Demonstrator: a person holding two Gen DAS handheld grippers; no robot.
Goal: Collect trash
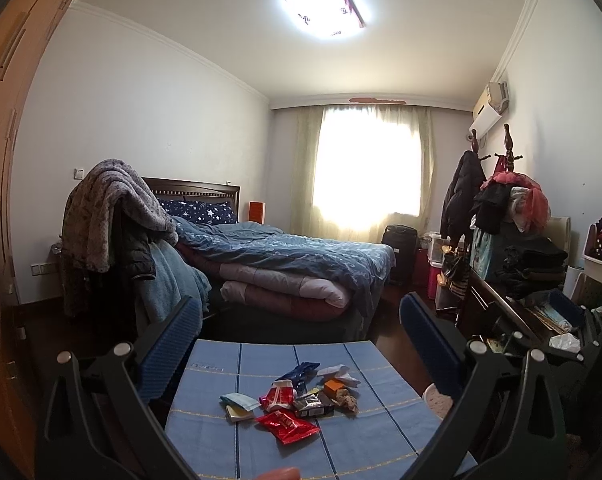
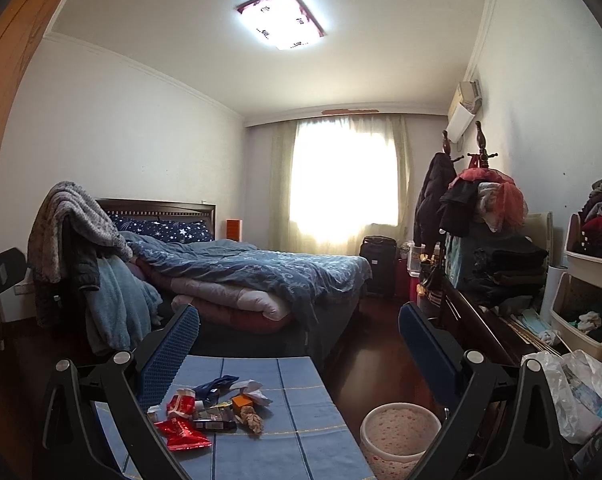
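A heap of trash (image 1: 301, 396) lies on a small table with a blue cloth (image 1: 341, 444): red wrappers (image 1: 287, 426), a dark blue wrapper, white tissue, an orange box, a brown crumpled piece and a pale green packet (image 1: 237, 402). The heap shows in the right wrist view (image 2: 213, 408) too. My left gripper (image 1: 301, 344) is open and empty, held above the table's near side. My right gripper (image 2: 299, 348) is open and empty, over the table's right edge. A pink dotted waste bin (image 2: 397, 436) stands on the floor right of the table.
A bed with blue bedding (image 1: 293, 264) stands behind the table. A chair draped with blankets (image 1: 113, 240) is at the left. A dark dresser piled with clothes (image 2: 493, 280) lines the right wall, with a plastic bag (image 2: 581, 392) nearby.
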